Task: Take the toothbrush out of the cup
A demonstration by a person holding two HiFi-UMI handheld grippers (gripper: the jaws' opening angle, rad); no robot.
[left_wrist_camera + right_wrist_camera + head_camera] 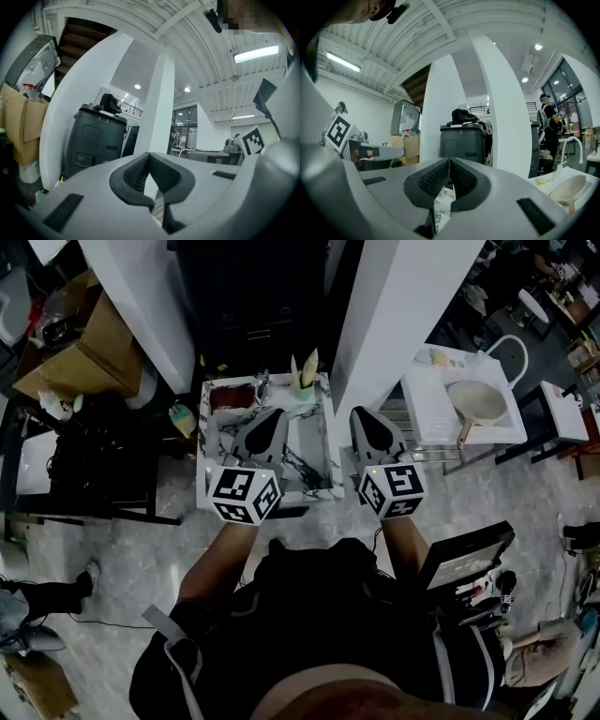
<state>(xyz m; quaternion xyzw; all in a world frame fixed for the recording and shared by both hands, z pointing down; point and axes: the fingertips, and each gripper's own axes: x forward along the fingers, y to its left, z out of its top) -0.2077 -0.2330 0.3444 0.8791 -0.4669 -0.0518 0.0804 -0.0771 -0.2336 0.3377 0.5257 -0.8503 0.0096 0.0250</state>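
Observation:
In the head view a small marble-patterned washstand (314, 460) stands in front of me. At its far edge is a pale green cup (305, 393) with pale toothbrush-like sticks (304, 368) standing up in it. A tap (263, 382) is just left of the cup. My left gripper (272, 418) hovers over the washstand, short of the cup, shut and empty. My right gripper (368, 418) is level with it, off the stand's right edge, also shut and empty. Both gripper views look level across the room, with the jaws closed together (149, 157) (449, 161); neither shows the cup.
A white pillar (403, 315) rises right behind the washstand. A dark cabinet-like machine (253, 296) stands at the back. At right is a white table (427, 413) with a pale pan (478, 401). Cardboard boxes (84, 352) are at left, and someone's shoe (86, 579) is on the floor.

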